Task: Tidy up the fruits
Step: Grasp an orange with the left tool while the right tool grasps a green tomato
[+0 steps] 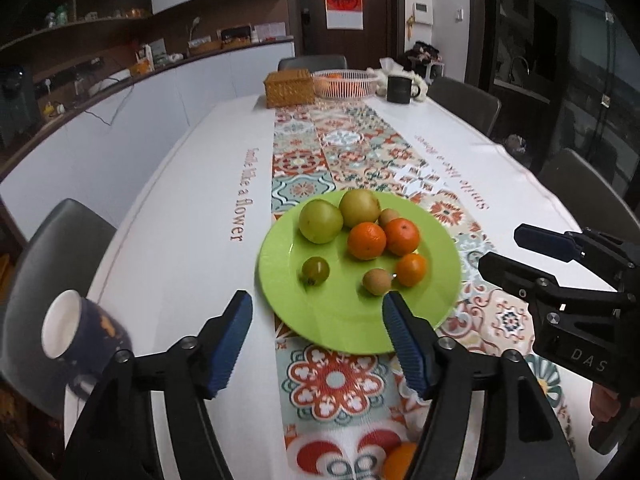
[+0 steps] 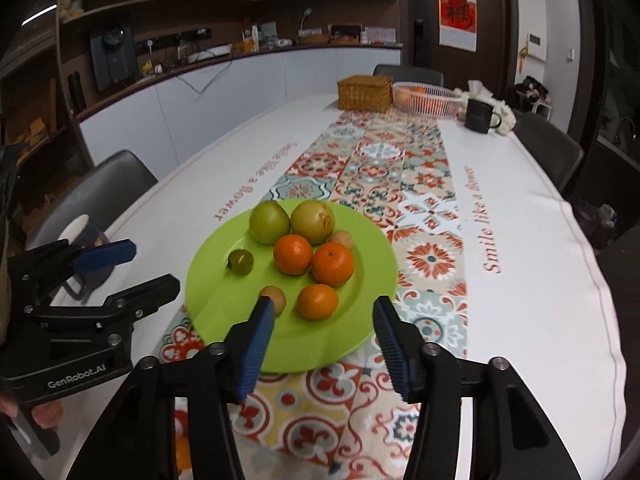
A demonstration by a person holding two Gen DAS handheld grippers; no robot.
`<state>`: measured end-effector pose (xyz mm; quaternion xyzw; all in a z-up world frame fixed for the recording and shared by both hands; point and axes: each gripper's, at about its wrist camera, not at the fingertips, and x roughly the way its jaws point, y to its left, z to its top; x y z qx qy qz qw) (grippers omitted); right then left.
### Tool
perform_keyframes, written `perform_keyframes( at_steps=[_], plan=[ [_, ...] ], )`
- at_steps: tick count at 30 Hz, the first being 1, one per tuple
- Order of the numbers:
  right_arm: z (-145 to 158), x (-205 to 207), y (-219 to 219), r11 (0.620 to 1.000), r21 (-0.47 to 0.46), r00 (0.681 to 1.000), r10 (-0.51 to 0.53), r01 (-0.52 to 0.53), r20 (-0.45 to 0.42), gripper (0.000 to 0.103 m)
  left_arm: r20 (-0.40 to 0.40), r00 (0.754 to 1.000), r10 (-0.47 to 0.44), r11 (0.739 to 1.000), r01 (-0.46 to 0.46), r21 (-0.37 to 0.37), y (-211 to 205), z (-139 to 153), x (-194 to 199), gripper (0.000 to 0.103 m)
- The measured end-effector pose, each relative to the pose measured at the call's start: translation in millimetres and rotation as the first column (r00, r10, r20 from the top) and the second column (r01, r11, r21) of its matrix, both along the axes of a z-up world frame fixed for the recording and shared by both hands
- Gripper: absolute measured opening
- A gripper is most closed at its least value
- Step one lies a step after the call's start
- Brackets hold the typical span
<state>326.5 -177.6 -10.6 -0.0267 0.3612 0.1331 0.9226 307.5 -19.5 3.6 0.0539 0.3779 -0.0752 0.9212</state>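
Observation:
A green plate (image 1: 344, 328) (image 2: 352, 344) sits on the patterned runner and holds several fruits. Two large green fruits (image 1: 321, 222) (image 2: 269, 222) lie at its far side. Three oranges (image 1: 366, 241) (image 2: 293, 254) sit in the middle. A small green fruit (image 1: 315, 270) (image 2: 241, 261) lies at the left. Two small brown fruits (image 1: 376, 281) (image 2: 276, 296) are there too. My left gripper (image 1: 318, 312) is open and empty over the plate's near edge. My right gripper (image 2: 322, 316) is open and empty near the plate's front, and shows at the right in the left wrist view (image 1: 504, 248).
A dark mug (image 1: 86, 332) (image 2: 86, 236) lies near the table's left edge. Another orange (image 1: 400, 460) sits on the runner close below me. At the far end stand a wicker box (image 1: 289, 88), a white basket (image 1: 345, 83) with oranges and a black mug (image 1: 399, 88). Chairs surround the table.

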Motion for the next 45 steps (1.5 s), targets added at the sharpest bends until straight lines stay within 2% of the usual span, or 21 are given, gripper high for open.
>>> perform_keyframes(
  at_steps=[5, 11, 15, 17, 20, 33, 45],
  plan=[
    [18, -27, -1, 1.000, 0.004, 0.999, 0.020, -0.021, 0.040, 0.058, 0.044, 0.999, -0.005, 1.000, 0.005, -0.008, 0, 21, -27, 0.073],
    [36, -57, -1, 0.999, 0.002, 0.995, 0.040, -0.040, 0.087, 0.059, 0.106, 0.994, -0.011, 1.000, 0.011, 0.006, -3, 42, -61, 0.078],
    [47, -75, -1, 0.999, 0.005, 0.992, 0.044, -0.045, 0.119, 0.059, 0.133, 0.991, -0.009, 1.000, 0.008, 0.005, -2, 52, -79, 0.081],
    [52, -82, -1, 0.999, 0.004, 0.990, 0.046, -0.047, 0.130, 0.063, 0.144, 0.990, -0.005, 1.000, 0.005, 0.007, -2, 55, -89, 0.082],
    [57, -95, 1, 0.998, -0.005, 0.987, 0.057, -0.057, 0.147, 0.064, 0.152, 0.988, -0.006, 1.000, 0.005, 0.008, -2, 57, -103, 0.084],
    [50, -132, 8, 0.992, -0.058, 0.982, 0.116, -0.108, 0.150, 0.064, 0.166, 0.985, -0.048, 0.998, 0.040, 0.053, -4, 43, -145, 0.084],
    [13, -135, 24, 0.963, -0.150, 0.971, 0.232, -0.222, 0.050, 0.064, 0.096, 0.988, -0.124, 0.990, 0.117, 0.077, -4, 6, -147, 0.084]
  ],
)
